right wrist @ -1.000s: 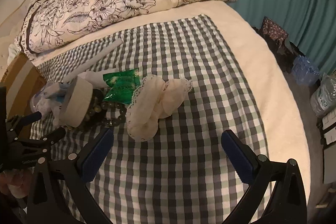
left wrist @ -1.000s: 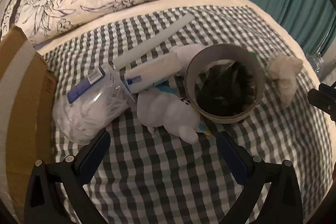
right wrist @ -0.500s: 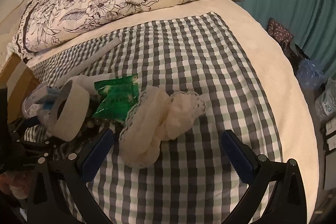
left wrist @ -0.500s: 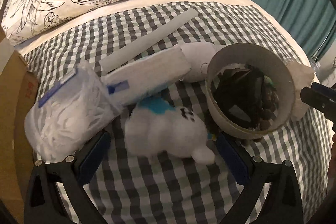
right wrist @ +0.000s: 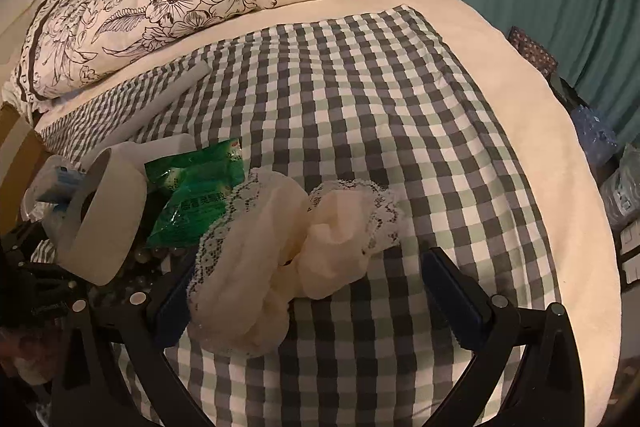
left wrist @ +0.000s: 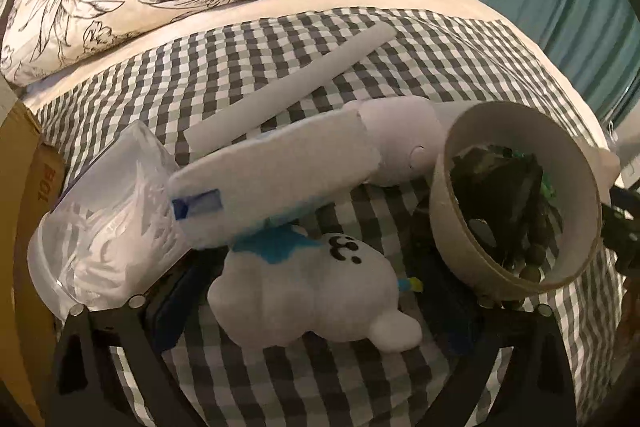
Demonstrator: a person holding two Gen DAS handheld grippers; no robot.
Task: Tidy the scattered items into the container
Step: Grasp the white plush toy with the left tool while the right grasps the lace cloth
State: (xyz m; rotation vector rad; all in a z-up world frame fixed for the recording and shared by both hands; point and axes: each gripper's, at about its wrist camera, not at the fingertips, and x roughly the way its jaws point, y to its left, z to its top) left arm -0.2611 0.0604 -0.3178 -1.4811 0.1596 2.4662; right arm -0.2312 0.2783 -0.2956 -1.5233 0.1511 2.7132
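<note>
**Both grippers lowered over scattered items; no grasp made**

The left gripper [left wrist: 316, 311] is seen with its jaws wide apart, straddling a white plush toy [left wrist: 312, 287] that lies on the checked cloth [left wrist: 248, 75]. The jaws have just been closing slightly, with the toy between them, but no pad is seen pressing on it. A white wrapped pack [left wrist: 276, 179] overlaps the toy at its 11 o'clock side, and a clear bag of white pieces [left wrist: 104, 215] lies at 9 o'clock, close to the left pad. A cardboard ring [left wrist: 516, 211], tilted on its edge, stands at 3 o'clock, with dark beads [left wrist: 528, 267] beneath it.

The right gripper [right wrist: 320, 291] is likewise held apart, around a cream lace-trimmed cloth bundle [right wrist: 280, 247]. A green packet [right wrist: 196, 187] lies at 11 o'clock from the bundle, touching it.

A cardboard box [left wrist: 20, 187] at the left edge of the left wrist view is judged to be the container; its opening is not visible.

Risks noted:
- The pack may be dragged along or toppled when the toy is lifted, because it rests on it.
- The clear bag could be pinched by the left pad on closing.
- The lace may be caught only by an edge, and the bundle could unfold and slip out.
- The ring may be knocked flat by the right pad of the left gripper, scattering the beads.
</note>
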